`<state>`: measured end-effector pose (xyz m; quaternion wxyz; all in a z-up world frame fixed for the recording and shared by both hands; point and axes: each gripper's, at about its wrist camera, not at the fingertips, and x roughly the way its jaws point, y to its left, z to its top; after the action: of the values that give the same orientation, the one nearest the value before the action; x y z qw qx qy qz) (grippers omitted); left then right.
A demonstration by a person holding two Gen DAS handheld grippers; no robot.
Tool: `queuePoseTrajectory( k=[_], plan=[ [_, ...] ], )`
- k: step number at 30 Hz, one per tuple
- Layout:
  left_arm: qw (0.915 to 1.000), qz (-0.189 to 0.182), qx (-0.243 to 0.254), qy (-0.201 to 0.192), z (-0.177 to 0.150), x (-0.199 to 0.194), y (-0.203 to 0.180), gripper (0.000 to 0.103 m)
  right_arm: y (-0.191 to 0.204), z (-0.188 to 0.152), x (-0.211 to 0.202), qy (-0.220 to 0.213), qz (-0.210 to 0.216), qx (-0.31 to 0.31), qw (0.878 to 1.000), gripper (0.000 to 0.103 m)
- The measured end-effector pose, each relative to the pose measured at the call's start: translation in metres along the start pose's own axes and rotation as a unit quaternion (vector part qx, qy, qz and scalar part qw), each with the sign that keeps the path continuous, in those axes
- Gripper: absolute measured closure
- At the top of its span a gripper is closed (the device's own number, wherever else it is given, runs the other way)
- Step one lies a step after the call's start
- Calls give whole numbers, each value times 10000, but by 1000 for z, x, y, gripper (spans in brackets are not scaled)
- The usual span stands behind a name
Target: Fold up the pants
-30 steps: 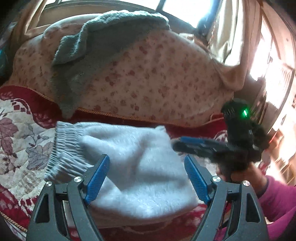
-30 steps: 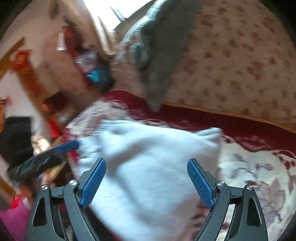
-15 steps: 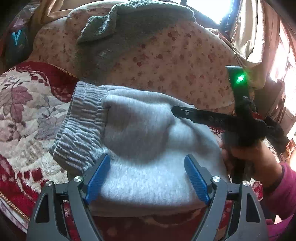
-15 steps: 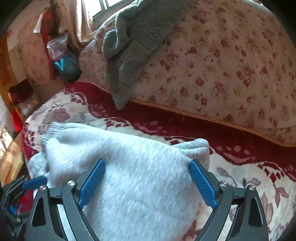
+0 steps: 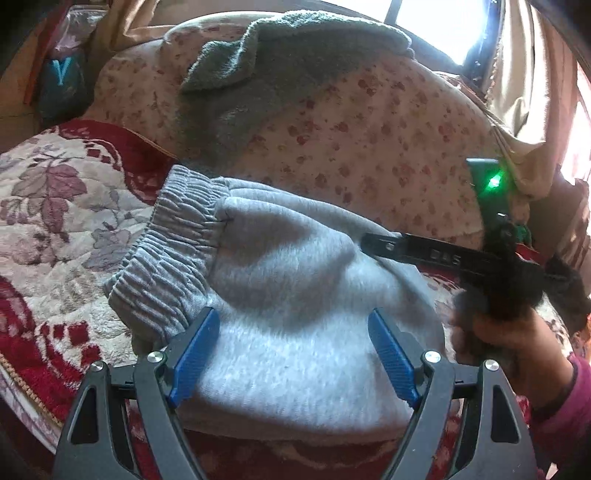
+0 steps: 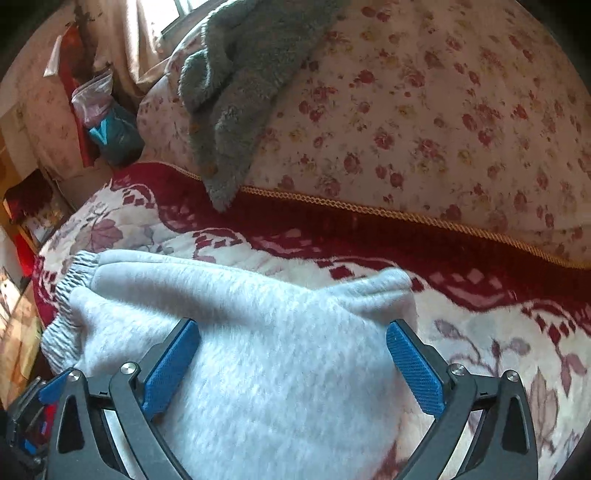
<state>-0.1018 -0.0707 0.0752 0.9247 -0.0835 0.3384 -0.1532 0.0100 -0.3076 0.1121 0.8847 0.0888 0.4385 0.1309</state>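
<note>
The light grey fleece pants [image 5: 295, 295] lie folded in a compact bundle on the red and cream floral blanket [image 5: 55, 221], with the ribbed elastic waistband [image 5: 166, 258] at the left. My left gripper [image 5: 291, 354] is open and empty, its blue pads just above the bundle's near edge. My right gripper [image 6: 291, 362] is open and empty over the pants [image 6: 277, 332]. In the left wrist view the right gripper's black finger [image 5: 413, 251] reaches over the bundle's right side.
A floral cushion [image 5: 369, 147] rises behind the pants with a grey fluffy garment [image 5: 277, 66] draped over it. A bag with a teal item [image 6: 110, 129] sits at the far left corner. A bright window [image 5: 443, 29] is behind.
Both grippers have moved in closer over the folded pants and the views have steadied. The bundle fills more of each view. The jaws stay open.
</note>
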Motion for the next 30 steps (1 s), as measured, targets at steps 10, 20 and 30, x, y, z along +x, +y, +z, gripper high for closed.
queuePoseTrajectory(
  k=[10, 20, 30],
  plan=[
    [9981, 530, -175, -271, 7, -16, -12, 15, -10, -21, -35, 136, 244, 197, 9994, 0],
    [9962, 778, -88, -368, 9, -29, -19, 10, -14, -41, -63, 185, 434, 320, 9984, 0],
    [9948, 936, -170, -371, 7, -31, -29, 9, -13, -52, -78, 139, 455, 238, 9986, 0]
  ],
)
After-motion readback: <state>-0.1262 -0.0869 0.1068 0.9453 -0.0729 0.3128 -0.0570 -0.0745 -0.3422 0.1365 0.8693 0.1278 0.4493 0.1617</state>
